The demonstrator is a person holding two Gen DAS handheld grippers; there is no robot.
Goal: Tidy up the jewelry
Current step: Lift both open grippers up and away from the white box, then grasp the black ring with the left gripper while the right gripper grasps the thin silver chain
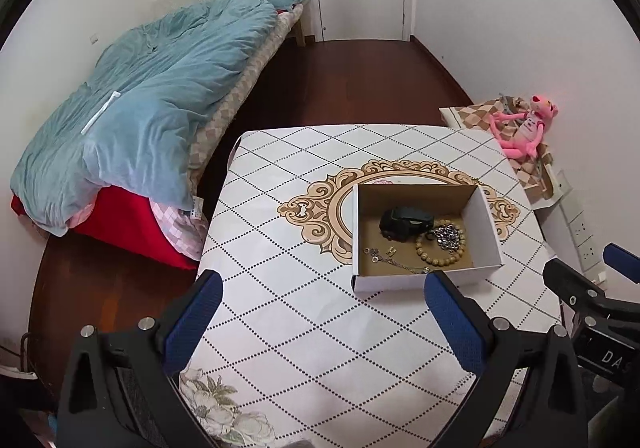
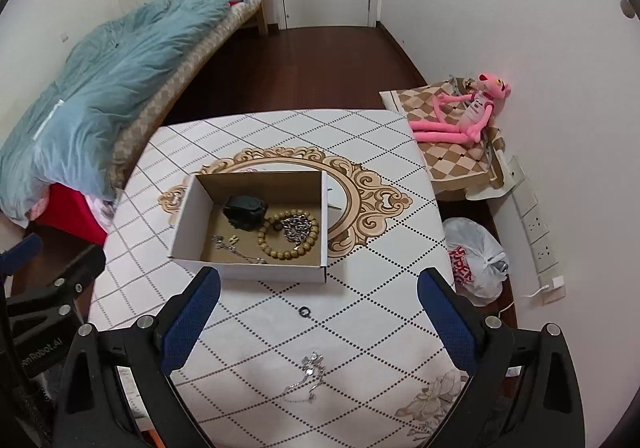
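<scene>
A white cardboard box (image 2: 256,268) sits in the middle of the bench (image 2: 380,320). It is there to keep the jewelry in one place. Inside it lie a black watch (image 2: 245,213), a ring of wooden beads (image 2: 288,236), a shiny metal chain (image 2: 297,229) on top of the beads, and a thin silver necklace (image 2: 236,250) near the front wall.

Two pieces are not in the box yet. A small black ring (image 2: 305,312) lies on the bench just below the box, in the middle of the right wrist view. A silver chain (image 2: 308,376) with little flowers lies lower down, near the bottom of that view.

The right hand-held gripper (image 2: 318,328) is wide open and holds nothing. It hangs over the two loose pieces, so it looks ready to pick one up next. The small ring may be hard to pinch because it lies so flat.

The left hand-held gripper (image 1: 322,332) is also wide open and empty. It waits in front of the box, at the bottom of the left wrist view.
</scene>
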